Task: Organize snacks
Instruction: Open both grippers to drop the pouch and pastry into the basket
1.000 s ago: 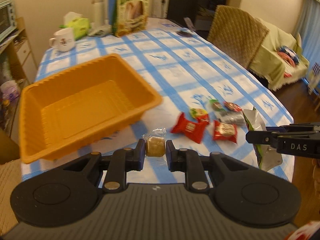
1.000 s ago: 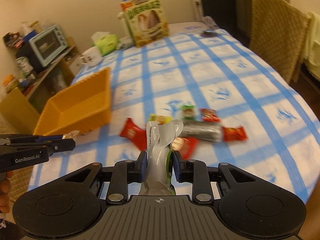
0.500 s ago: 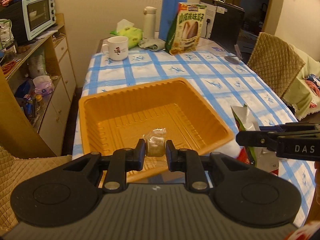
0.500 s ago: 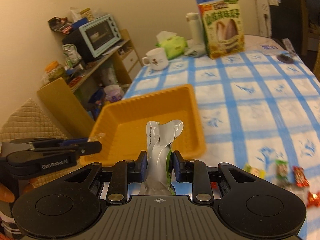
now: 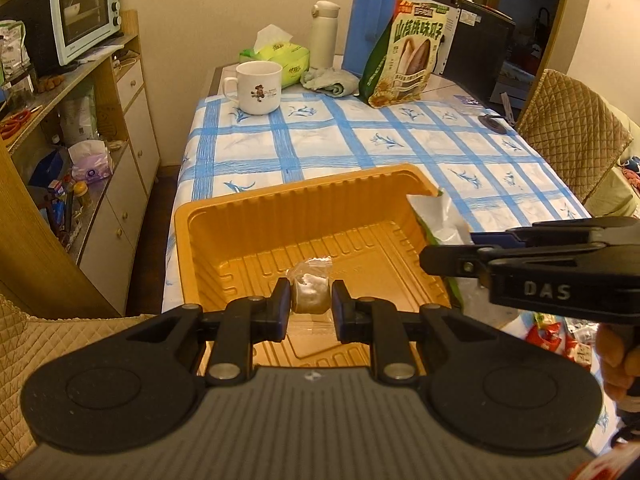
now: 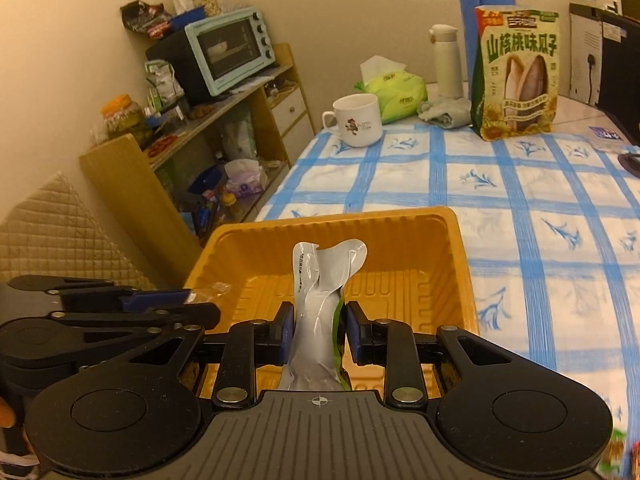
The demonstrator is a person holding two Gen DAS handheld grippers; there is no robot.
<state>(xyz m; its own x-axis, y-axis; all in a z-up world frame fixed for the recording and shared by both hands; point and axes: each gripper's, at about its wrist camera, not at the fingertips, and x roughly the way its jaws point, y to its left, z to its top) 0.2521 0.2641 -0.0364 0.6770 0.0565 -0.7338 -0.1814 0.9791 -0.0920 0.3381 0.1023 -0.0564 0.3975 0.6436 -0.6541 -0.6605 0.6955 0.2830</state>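
Both grippers have swung from the loose snacks over to the empty orange tray (image 5: 224,216). The left gripper (image 5: 310,306) pinches a small clear-wrapped round snack (image 5: 310,294); the right gripper (image 6: 316,328) clamps a silver foil packet (image 6: 320,300). Both hang above the tray floor, apparently ready for release.

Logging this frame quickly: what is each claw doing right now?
Left claw: closed on a small clear-wrapped pastry.
Right claw: closed on a silver-green snack packet.
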